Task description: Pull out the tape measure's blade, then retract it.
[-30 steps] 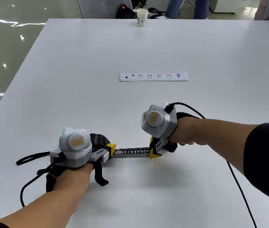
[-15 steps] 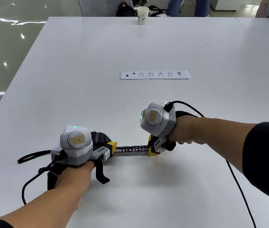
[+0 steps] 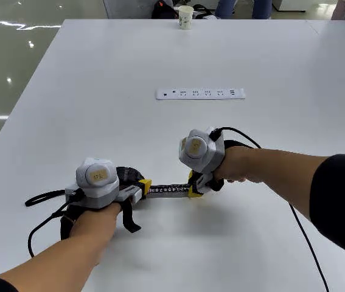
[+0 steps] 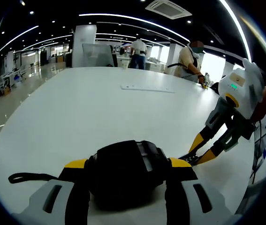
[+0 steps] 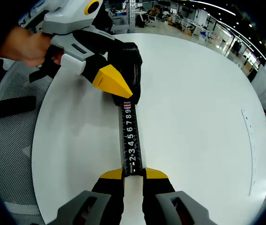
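Tape measure (image 3: 129, 179), black case, down on the white table (image 3: 99, 85) toward its near edge, left of centre in head view. Case gripped from both sides by L gripper (image 4: 128, 161), yellow-tipped jaws closed against it, case filling the gap betw. them in left gripper view. Blade (image 5: 129, 136) out a short way, running flat and straight from case mouth to R gripper (image 5: 133, 174); printed nos. 2–9 legible in right gripper view, red mark at the case end. R gripper jaws pinched together on blade's free end, tips low to the tabletop, body tilted up, held by a hand w/ dark sleeve behind. Black strap (image 3: 41, 198) trailing left on the table from L gripper's side; whether case's or gripper's, can't tell. Black cable (image 3: 306, 234) running from R gripper toward near right edge. Farther up the table, well apart from both grippers, white power strip (image 3: 200, 93) lying crosswise; paper cup (image 3: 186, 17) at far edge. People (image 4: 138, 47) standing in background beyond the table.
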